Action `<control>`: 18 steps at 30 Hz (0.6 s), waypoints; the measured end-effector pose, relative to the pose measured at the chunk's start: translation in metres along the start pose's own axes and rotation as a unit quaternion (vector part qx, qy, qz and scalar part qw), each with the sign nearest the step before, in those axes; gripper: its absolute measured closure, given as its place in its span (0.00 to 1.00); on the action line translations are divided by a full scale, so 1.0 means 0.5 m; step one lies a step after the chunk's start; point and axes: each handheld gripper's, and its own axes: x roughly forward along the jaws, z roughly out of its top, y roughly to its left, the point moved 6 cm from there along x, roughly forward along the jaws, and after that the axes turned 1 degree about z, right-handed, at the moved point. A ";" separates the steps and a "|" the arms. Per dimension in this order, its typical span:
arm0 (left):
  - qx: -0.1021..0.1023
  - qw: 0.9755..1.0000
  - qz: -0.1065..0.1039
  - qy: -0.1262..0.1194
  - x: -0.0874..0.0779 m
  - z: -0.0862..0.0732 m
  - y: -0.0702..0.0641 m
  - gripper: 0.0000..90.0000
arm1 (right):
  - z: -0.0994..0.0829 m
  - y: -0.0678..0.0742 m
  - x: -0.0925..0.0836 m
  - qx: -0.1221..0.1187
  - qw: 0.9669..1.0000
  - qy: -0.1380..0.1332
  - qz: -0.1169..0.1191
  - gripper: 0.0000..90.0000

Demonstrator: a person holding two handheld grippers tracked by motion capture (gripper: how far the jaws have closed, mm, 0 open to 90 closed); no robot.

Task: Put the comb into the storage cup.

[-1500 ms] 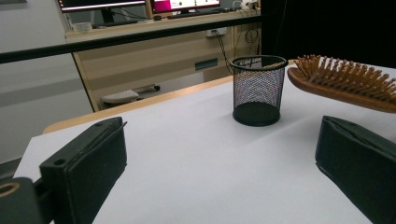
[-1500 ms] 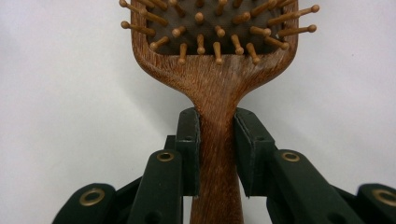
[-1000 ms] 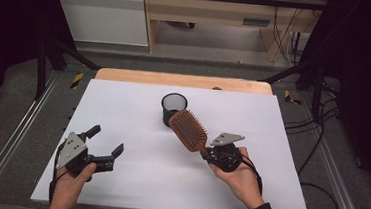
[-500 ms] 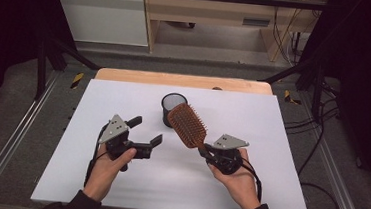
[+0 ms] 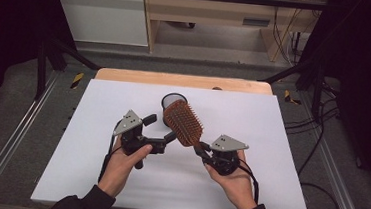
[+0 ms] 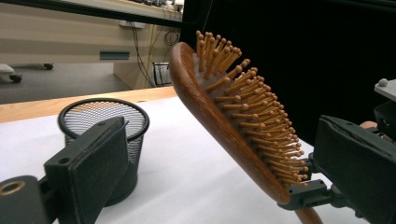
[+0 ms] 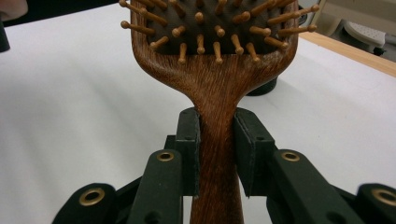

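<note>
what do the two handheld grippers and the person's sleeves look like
Both the left gripper and right gripper are black, two-jawed, each topped by a grey three-cornered plate, with a black cable trailing. Brass-coloured rings mark the jaw links. The sleeves are dark.

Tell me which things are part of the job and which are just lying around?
Part of the job:
- wooden hairbrush, clamped by its handle in the right gripper
- left gripper, jaws open beside the brush head
- black mesh cup, behind the brush

Just lying about:
- yellow-handled tools on the floor
- cables at the right
</note>
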 end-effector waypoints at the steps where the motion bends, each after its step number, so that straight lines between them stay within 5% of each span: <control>1: -0.001 1.000 0.000 0.001 0.002 0.000 -0.001 0.04 | 0.001 0.001 0.000 0.000 1.000 -0.002 0.000 0.81; 12: 0.001 1.000 -0.014 0.001 0.024 0.013 -0.027 0.04 | 0.012 0.008 -0.004 0.002 1.000 -0.025 0.004 0.81; 18: -0.020 0.999 -0.027 0.004 0.039 0.020 -0.035 0.05 | 0.015 0.011 -0.005 -0.004 0.999 -0.033 0.002 0.81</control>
